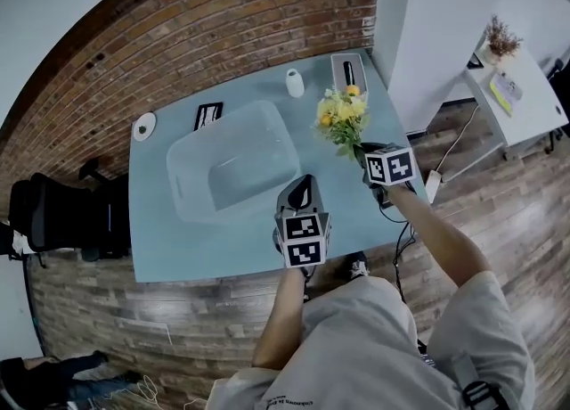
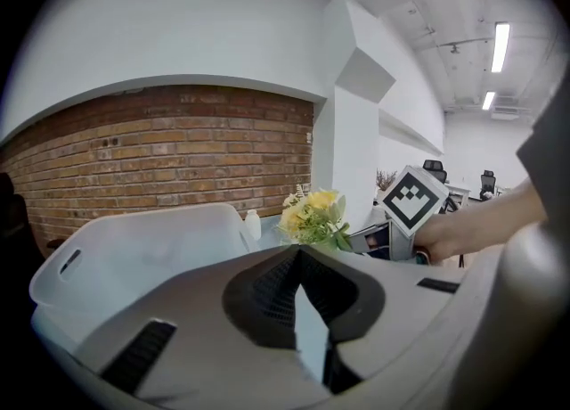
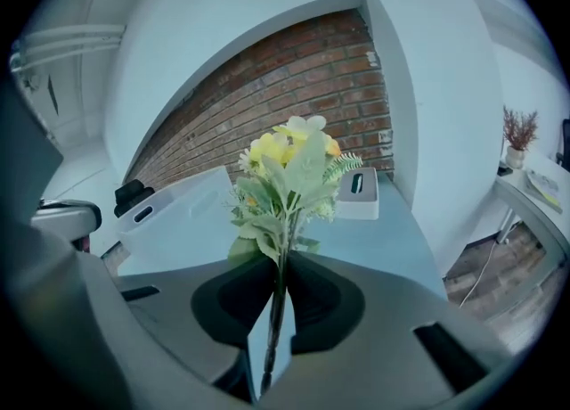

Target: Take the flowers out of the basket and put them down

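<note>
Two grippers work over the desk (image 1: pixel 178 248).

Head view: the right gripper (image 1: pixel 361 150) holds the flowers (image 1: pixel 341 116) in the air, just right of the clear basket (image 1: pixel 183 154) and outside it. The basket looks empty. The left gripper (image 1: pixel 304 187) hovers by the basket's near corner and carries nothing.

Left gripper view: its fingers (image 2: pixel 272 292) are pressed together with nothing between them. The bouquet shows beyond, above the desk.

Right gripper view: the fingers are pinched narrow on the stems, with the blooms upright above them. A white box (image 3: pixel 356 192) sits on the desk behind.

Judgement: the taking-out looks done. The setting-down is left, since the bouquet is not yet on the desk.
</note>
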Motion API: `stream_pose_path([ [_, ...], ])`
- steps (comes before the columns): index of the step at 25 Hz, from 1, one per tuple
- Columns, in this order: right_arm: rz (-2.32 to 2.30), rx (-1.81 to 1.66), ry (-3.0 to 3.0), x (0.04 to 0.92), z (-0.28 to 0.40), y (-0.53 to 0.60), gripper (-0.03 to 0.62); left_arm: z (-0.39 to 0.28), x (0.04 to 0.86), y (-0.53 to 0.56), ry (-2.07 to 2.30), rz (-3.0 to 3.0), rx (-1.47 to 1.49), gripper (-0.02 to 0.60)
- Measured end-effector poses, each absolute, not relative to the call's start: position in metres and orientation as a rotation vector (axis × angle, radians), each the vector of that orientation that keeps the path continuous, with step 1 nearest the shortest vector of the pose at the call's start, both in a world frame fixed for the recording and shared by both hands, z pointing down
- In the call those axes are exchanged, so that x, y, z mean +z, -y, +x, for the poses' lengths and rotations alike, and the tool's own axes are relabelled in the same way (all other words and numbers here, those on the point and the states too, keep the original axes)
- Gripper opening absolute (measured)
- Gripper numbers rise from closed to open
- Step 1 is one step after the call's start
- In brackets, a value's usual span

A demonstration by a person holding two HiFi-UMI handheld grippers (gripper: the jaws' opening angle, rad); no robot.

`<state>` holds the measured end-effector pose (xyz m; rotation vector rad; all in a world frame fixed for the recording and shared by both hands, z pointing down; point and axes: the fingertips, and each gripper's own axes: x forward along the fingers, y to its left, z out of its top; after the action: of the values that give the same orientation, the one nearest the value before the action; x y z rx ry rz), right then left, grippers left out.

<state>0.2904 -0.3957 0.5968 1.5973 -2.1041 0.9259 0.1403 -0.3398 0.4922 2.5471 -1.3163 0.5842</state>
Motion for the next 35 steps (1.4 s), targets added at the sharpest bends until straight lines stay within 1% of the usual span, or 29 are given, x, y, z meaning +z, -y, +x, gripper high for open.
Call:
stream_pose_path([
  [8,1.549,0.985,2.006,0.669,0.297,0.386,0.066,0.16,0.529,0.331,1.371,2.417,0.571,0.017],
  [11,1.534,1.067,2.022,0.69,0.285,0.387,0.066,0.154,0.539,0.327,1.42,2.354,0.557,0.017],
  [14,1.504,1.055,2.027,0.705,0.276,0.39,0.066,0.145,0.544,0.323,1.485,2.291,0.539,0.017],
  [22,1.423,1.053,2.03,0.728,0.249,0.4,0.066,0.119,0.552,0.306,1.612,2.145,0.495,0.017],
  [31,1.442,0.967,1.968,0.742,0.248,0.401,0.067,0.109,0.546,0.296,1.687,2.086,0.483,0.017],
  [35,1.424,1.018,1.977,0.749,0.24,0.398,0.075,0.104,0.545,0.288,1.701,2.089,0.507,0.017],
])
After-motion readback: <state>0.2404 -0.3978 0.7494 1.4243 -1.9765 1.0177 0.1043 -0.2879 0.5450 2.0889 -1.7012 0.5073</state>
